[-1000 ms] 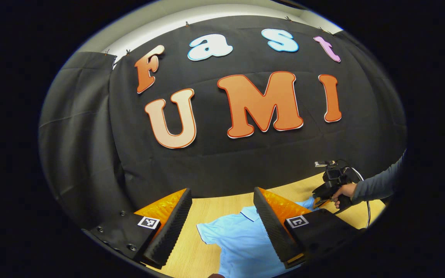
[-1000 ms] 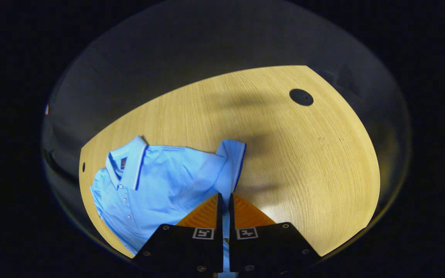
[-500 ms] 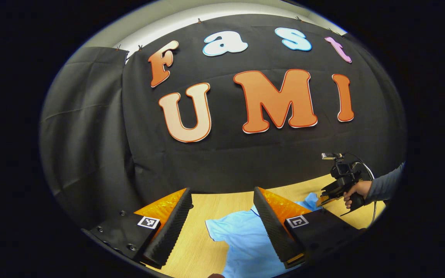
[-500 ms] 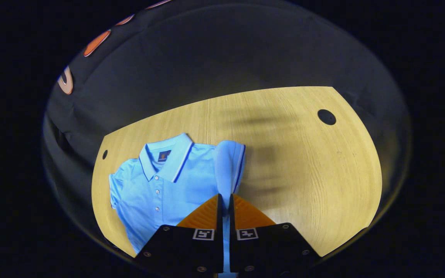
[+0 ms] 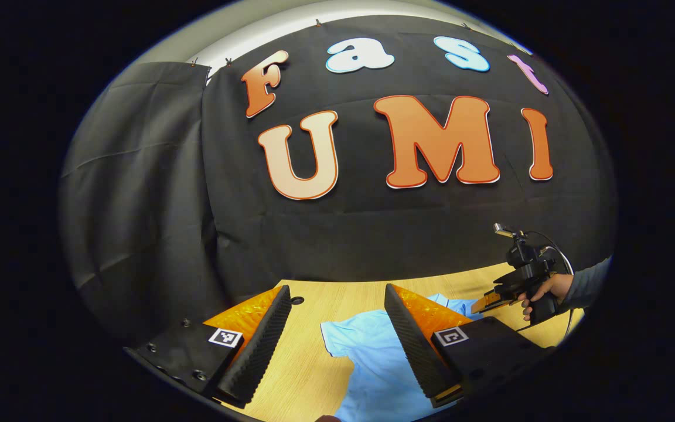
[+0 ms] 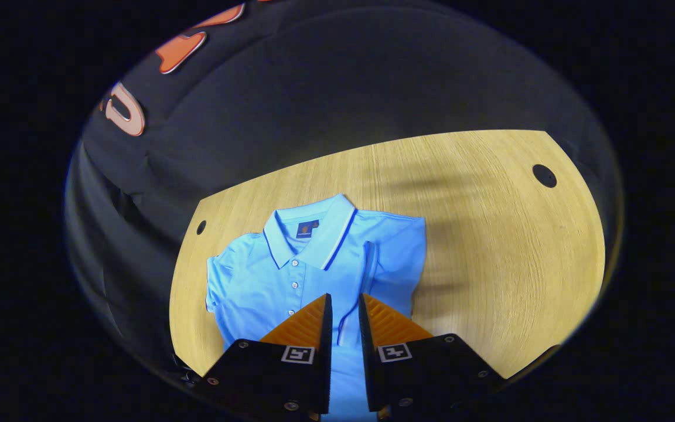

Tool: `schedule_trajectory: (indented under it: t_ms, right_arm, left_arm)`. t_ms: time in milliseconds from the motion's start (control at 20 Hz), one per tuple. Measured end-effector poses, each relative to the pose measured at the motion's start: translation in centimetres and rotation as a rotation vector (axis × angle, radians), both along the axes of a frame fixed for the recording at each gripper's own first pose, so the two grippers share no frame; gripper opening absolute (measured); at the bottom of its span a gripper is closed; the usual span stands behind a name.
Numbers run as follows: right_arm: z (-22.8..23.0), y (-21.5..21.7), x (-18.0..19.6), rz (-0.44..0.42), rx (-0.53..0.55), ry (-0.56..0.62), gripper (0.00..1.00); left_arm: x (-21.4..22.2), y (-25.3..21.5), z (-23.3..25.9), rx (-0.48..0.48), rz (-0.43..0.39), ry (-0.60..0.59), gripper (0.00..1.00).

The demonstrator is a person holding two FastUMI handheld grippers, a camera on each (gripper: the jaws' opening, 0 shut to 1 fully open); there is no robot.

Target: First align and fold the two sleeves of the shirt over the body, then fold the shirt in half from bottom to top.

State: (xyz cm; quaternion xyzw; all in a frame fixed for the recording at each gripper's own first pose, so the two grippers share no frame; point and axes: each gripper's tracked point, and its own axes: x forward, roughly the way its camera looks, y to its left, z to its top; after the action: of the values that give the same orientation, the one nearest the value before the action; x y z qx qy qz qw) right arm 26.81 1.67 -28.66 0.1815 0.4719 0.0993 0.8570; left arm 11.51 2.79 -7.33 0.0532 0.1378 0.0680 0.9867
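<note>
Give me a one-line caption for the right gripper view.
Right gripper slightly open over a blue shirt on the table, one sleeve folded in.

A grey sleeve; black housings with 2 square markers.

1 shirt, 1 table w/ 2 holes, 2 grippers.
</note>
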Motion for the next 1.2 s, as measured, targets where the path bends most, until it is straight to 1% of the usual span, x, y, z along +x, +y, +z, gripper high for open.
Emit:
schedule_trajectory:
  t_ms: [150, 250, 300, 350, 400, 450, 500, 600, 650, 700, 800, 900, 950, 1050, 1200]
  right_arm:
    - [0.6, -0.3, -0.4, 0.009, -0.022, -0.019, 0.32]
    - [1.4, -0.8, -0.5, 0.016, -0.061, -0.059, 0.40]
    - [1.9, -1.2, -0.6, 0.014, -0.087, -0.079, 0.48]
    - [2.6, -1.6, -0.8, 0.007, -0.110, -0.099, 0.53]
    - [3.1, -2.0, -1.0, -0.006, -0.130, -0.115, 0.60]
    - [3.5, -2.2, -1.4, -0.023, -0.143, -0.126, 0.64]
    - [4.1, -2.4, -1.9, -0.043, -0.152, -0.129, 0.71]
    - [5.0, -2.5, -2.7, -0.084, -0.166, -0.145, 0.79]
    - [5.3, -2.8, -3.2, -0.108, -0.183, -0.153, 0.80]
    - [5.5, -3.0, -3.8, -0.133, -0.202, -0.163, 0.84]
    - [6.2, -3.4, -5.2, -0.173, -0.247, -0.190, 0.86]
    - [6.8, -3.3, -6.8, -0.200, -0.286, -0.213, 0.88]
    - [7.3, -3.3, -7.5, -0.213, -0.301, -0.226, 0.88]
    - [7.9, -3.1, -8.8, -0.244, -0.328, -0.249, 0.89]
    - [9.0, -3.5, -10.2, -0.312, -0.368, -0.295, 0.92]
  left_arm:
    - [0.3, 0.3, -0.9, -0.023, -0.016, 0.019, 1.00]
    - [0.7, 0.8, -1.7, -0.052, -0.029, 0.039, 1.00]
    - [1.1, 1.1, -2.3, -0.063, -0.037, 0.048, 1.00]
    - [1.8, 1.4, -2.9, -0.077, -0.050, 0.061, 1.00]
    - [2.4, 1.7, -3.7, -0.093, -0.063, 0.078, 1.00]
    - [3.2, 2.3, -4.5, -0.106, -0.072, 0.100, 1.00]
    - [3.8, 2.9, -5.5, -0.127, -0.077, 0.130, 1.00]
    - [5.0, 3.9, -7.6, -0.178, -0.095, 0.184, 1.00]
    - [5.6, 4.4, -8.4, -0.202, -0.109, 0.211, 1.00]
    - [6.3, 5.0, -9.7, -0.221, -0.120, 0.243, 1.00]
    - [7.9, 6.2, -12.4, -0.232, -0.140, 0.319, 1.00]
    - [9.5, 8.2, -16.1, -0.225, -0.122, 0.415, 1.00]
    - [10.1, 8.8, -17.5, -0.240, -0.118, 0.461, 1.00]
    - [11.3, 9.1, -20.6, -0.284, -0.130, 0.555, 1.00]
    - [12.3, 9.9, -24.8, -0.301, -0.132, 0.720, 1.00]
